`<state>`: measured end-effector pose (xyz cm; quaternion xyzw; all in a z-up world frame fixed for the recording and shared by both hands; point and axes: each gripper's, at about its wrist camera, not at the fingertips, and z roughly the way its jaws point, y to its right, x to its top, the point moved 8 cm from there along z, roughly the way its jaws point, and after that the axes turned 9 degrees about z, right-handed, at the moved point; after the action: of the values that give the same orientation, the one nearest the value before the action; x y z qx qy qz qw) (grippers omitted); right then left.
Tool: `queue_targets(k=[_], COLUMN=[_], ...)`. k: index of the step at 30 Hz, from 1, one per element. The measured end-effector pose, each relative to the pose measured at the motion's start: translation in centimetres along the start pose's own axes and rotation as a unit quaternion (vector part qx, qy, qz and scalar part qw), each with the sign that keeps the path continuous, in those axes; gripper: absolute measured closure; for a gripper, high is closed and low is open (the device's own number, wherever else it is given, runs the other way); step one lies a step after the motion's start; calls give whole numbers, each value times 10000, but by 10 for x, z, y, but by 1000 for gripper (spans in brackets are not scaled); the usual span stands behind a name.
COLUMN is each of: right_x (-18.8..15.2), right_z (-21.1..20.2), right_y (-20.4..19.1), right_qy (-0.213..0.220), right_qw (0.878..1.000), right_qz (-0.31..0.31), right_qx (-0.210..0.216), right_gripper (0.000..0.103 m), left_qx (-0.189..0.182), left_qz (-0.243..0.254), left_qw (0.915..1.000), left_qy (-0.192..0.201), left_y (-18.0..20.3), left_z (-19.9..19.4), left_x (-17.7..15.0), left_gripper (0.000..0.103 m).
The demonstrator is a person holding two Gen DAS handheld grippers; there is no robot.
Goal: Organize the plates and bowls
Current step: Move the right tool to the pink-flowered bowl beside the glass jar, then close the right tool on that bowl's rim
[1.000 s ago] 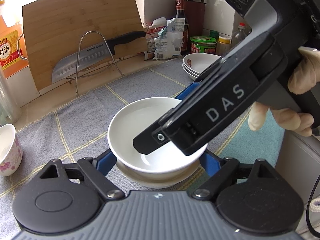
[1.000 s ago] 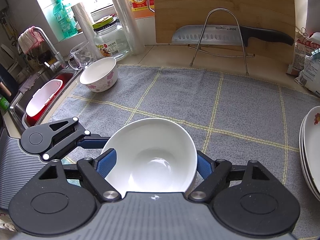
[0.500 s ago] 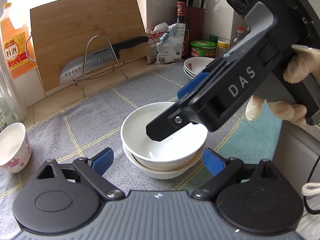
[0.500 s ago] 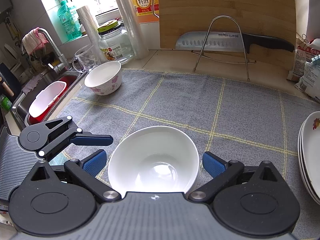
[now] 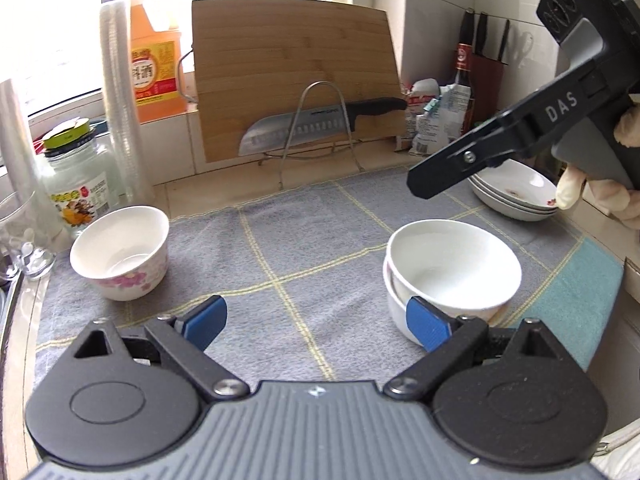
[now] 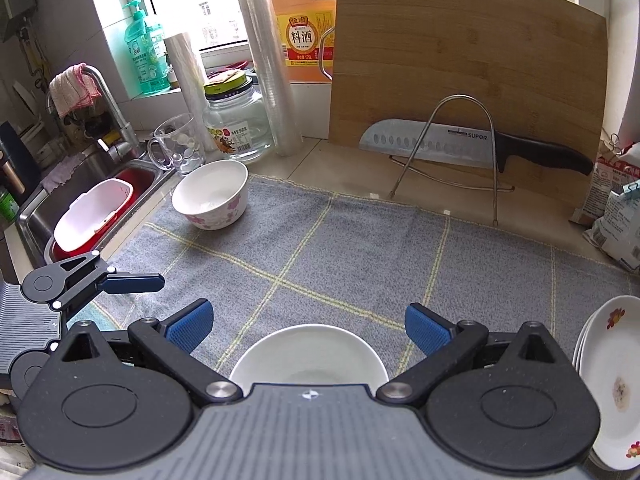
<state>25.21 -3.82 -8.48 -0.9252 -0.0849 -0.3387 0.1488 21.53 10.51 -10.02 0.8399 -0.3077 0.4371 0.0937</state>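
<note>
Two plain white bowls (image 5: pixel 452 268) sit nested on the grey towel (image 5: pixel 304 240); the same stack (image 6: pixel 308 356) shows just under my right gripper. A flowered bowl (image 5: pixel 120 256) (image 6: pixel 212 196) stands alone at the towel's far left corner. Several flowered plates (image 5: pixel 516 196) (image 6: pixel 612 380) are stacked at the right. My left gripper (image 5: pixel 316 320) is open over bare towel, its right pad beside the nested bowls. My right gripper (image 6: pixel 306 324) is open above the stack, holding nothing. It hangs over the bowls in the left wrist view, as a black body (image 5: pixel 520 128) in a gloved hand (image 5: pixel 592 184).
A bamboo cutting board (image 6: pixel 460 64) leans on the back wall behind a knife (image 6: pixel 472 148) in a wire stand. A jar (image 6: pixel 236 120), glass mug (image 6: pixel 176 148), cup stacks and oil bottle stand back left. The sink (image 6: pixel 84 208) lies left; bags (image 6: pixel 616 208) right.
My right gripper opened, let go of the upper white bowl and rose off the stack. My left gripper drew back from around the bowls and swung left, bringing the flowered bowl into view.
</note>
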Motion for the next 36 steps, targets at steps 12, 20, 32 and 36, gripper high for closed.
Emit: queue_targets(k=[12,20,32,36], right_x=[48,81,103,105], right_z=[50,99,183,202], right_y=[-69,-104,-121,-124], right_qy=[-237,-377,-795,-916], right_qw=[9958,9917,9886,9872], right_qz=[-803,-1118,-1141,-1142], right_qx=[377,509,568,639], right_gripper=[0,0,0,0], left_qx=[1032,1357,1171,1150], left_qz=[-499,-496,-363,-259], left_qw=[9934,9895,9925,9930], left_qy=[-48,-43,-18,-5], left_y=[-93,-131,-148,-149], left_z=[10,31,59,65], left_x=[-19,-25,-27,-25], left_gripper=[5,5,5,5])
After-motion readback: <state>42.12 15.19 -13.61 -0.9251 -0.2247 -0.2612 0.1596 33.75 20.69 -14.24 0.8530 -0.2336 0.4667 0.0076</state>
